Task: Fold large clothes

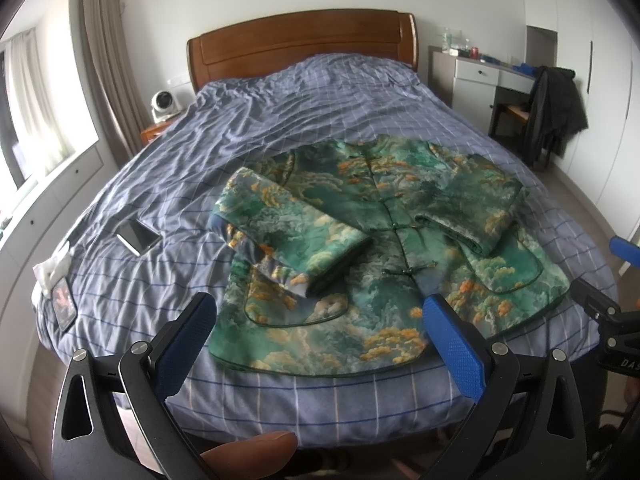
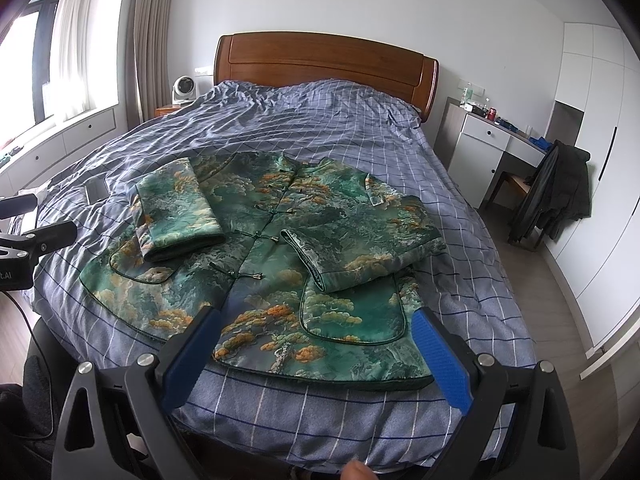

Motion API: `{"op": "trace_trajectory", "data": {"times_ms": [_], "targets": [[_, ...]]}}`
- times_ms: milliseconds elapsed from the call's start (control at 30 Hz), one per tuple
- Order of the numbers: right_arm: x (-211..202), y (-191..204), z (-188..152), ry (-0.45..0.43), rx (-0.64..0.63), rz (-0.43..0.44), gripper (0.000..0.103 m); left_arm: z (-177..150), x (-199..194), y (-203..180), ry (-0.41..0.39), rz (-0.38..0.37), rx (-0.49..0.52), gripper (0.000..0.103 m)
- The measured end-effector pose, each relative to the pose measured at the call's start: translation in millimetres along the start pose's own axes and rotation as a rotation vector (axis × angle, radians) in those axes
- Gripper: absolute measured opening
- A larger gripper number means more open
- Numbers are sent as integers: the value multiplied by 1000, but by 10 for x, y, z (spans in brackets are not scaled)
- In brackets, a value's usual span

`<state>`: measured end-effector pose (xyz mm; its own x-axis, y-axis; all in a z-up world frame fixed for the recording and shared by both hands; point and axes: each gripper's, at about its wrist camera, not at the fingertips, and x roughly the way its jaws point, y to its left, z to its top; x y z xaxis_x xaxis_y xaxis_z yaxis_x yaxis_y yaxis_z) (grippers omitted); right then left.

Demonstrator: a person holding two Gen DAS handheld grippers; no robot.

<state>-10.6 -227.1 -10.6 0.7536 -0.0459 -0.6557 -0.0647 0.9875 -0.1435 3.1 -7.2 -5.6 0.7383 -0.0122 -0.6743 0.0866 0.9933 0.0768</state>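
A green padded jacket (image 1: 384,240) (image 2: 280,248) with orange cloud print and knot buttons lies front-up near the foot of the bed, hem toward me. Both sleeves are folded in across its front: the left sleeve (image 1: 296,232) (image 2: 180,208) and the right sleeve (image 1: 468,208) (image 2: 360,248). My left gripper (image 1: 320,312) hovers open above the hem, nothing between its blue pads. My right gripper (image 2: 316,328) also stands open over the hem's right half, holding nothing. Part of the right gripper (image 1: 600,312) shows at the left view's right edge.
The bed (image 1: 280,120) has a blue checked cover and a wooden headboard (image 1: 304,40). A phone (image 1: 138,236) and tissues (image 1: 52,268) lie on its left side. A desk (image 2: 492,148) and a chair draped with a dark coat (image 2: 556,196) stand at right. A fingertip (image 1: 256,452) shows below.
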Motion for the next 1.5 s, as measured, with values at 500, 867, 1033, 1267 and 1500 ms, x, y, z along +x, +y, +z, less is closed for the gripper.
{"op": "trace_trajectory", "data": {"times_ms": [500,867,1033,1267,1500], "targets": [[1,7,-1,0,0,0,98,13,-5,-21,-5,3,-1,103],[-73,-13,-15,-24,-3,-24,98,3,85,107,26,-3,-41,103],[-24,-186,22,-30,38,-22,98,-30,205,134,60,0,-43,103],[73,-370,116,-71,49,-16,98,-47,250,125,72,-4,-27,103],[78,-446,197,-122,67,85,98,-42,249,176,64,18,-71,103]]}}
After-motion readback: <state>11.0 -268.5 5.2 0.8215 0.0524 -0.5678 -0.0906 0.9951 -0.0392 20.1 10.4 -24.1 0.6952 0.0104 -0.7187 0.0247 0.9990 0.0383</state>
